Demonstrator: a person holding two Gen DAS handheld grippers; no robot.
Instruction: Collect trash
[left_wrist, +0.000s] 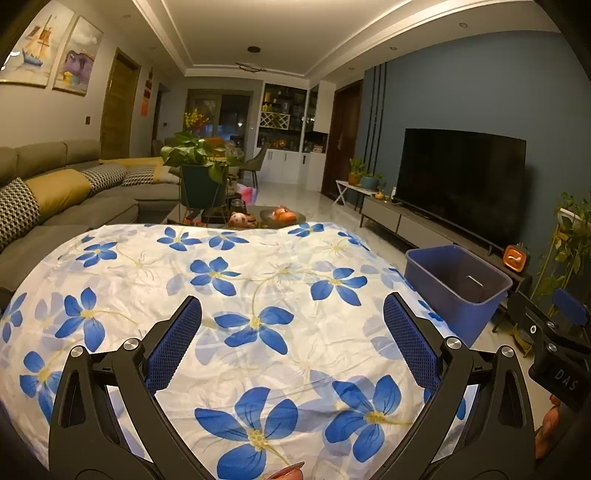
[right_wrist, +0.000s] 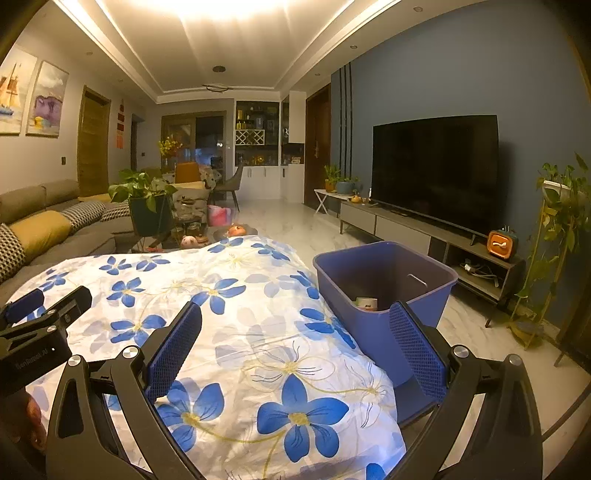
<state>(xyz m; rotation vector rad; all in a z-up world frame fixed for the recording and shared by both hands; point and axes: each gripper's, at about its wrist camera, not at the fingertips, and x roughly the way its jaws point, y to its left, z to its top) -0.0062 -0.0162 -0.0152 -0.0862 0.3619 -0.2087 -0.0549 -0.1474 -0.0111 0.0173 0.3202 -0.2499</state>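
Observation:
A blue plastic bin (right_wrist: 384, 291) stands on the floor at the right edge of a table covered by a white cloth with blue flowers (right_wrist: 229, 306). A small piece of trash (right_wrist: 365, 303) lies at the bin's bottom. In the left wrist view the bin (left_wrist: 458, 284) is at the right, its inside mostly hidden. My left gripper (left_wrist: 291, 306) hovers open over the cloth (left_wrist: 207, 295), nothing between its fingers. My right gripper (right_wrist: 295, 312) is open too, its right finger (right_wrist: 417, 350) in front of the bin's near wall. No trash shows on the cloth.
A grey sofa (left_wrist: 66, 192) with cushions runs along the left. Beyond the table stands a low coffee table with a potted plant (left_wrist: 201, 162) and fruit. A TV (right_wrist: 436, 173) on a low cabinet lines the right wall, with plant stands (right_wrist: 554, 236) beside it.

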